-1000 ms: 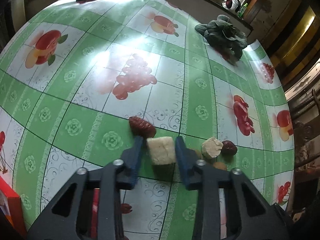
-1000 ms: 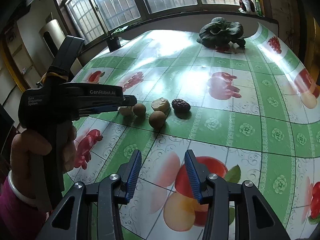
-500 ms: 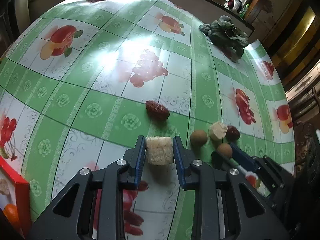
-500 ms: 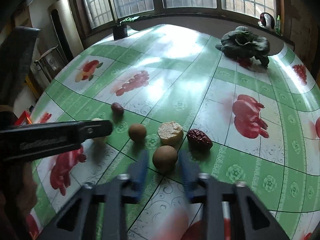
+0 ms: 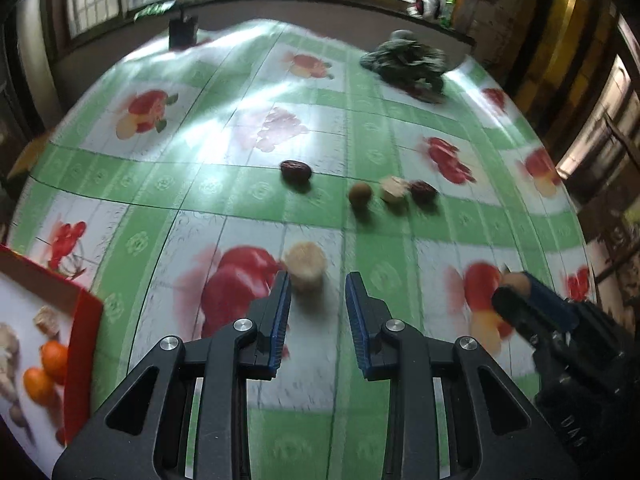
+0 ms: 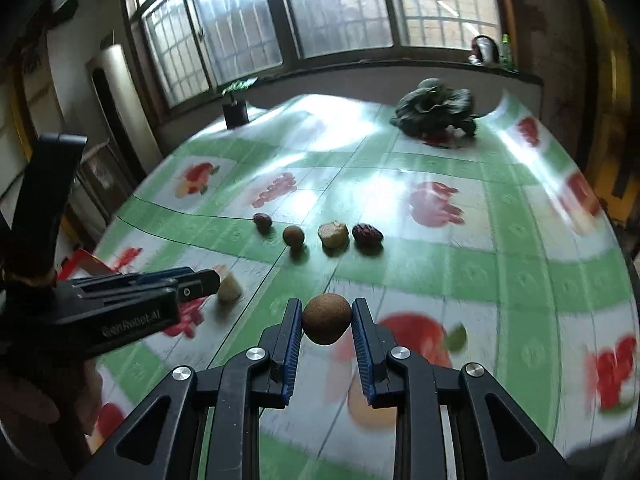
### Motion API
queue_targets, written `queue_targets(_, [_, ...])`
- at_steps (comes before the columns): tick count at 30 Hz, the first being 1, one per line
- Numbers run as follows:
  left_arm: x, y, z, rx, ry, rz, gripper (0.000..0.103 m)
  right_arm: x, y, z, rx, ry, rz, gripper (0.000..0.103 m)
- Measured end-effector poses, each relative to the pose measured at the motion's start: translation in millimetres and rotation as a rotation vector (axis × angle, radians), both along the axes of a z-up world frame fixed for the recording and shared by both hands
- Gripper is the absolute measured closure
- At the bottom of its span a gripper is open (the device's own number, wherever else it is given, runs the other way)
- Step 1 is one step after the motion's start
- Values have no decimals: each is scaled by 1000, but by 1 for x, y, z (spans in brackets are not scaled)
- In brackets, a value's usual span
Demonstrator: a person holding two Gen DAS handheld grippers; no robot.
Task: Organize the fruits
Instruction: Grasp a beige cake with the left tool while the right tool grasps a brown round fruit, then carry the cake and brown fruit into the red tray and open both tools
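Motion-blurred fruit-print tablecloth (image 5: 248,196), red box (image 5: 86,344) cut off left

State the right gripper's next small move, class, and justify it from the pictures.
Probably carry it left toward the red-rimmed tray: the right gripper is shut on the round brown fruit, lifted off the fruit-print green tablecloth, and the tray already holds orange fruits.

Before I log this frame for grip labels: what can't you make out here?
- Left gripper: blur hides whether the pale chunk touches a finger.
- Red tray: cut off by the left-wrist view's edge.
- Brown fruit in the right gripper: kind unclear.
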State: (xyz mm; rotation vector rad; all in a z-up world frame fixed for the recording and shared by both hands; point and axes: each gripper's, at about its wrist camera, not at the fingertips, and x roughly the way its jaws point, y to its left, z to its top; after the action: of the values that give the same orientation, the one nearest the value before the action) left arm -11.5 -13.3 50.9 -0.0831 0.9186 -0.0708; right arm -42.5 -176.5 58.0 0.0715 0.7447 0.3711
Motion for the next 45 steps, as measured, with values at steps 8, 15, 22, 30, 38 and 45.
queue_targets(8, [-29,19,12,-97,-2,-39,76,-61,-35,15,19,-22,-108,79])
queue_targets(15, [-5,38,5,-87,22,0,76,-68,-37,8,75,-10,-89,79])
queue_targets(22, [34,10,-19,19,68,-67,73,-63,-27,1,55,5,-44,79])
queue_targets(30, [36,12,-34,24,70,-65,77,-62,-41,-4,57,20,-64,79])
queue_targets(38, [-23,-17,18,-54,-42,-172,77,-96,-80,29,66,-59,-169,79])
queue_targets(45, [-61,-46,50,-120,-88,-293,77,-129,-104,59,29,-117,-269,79])
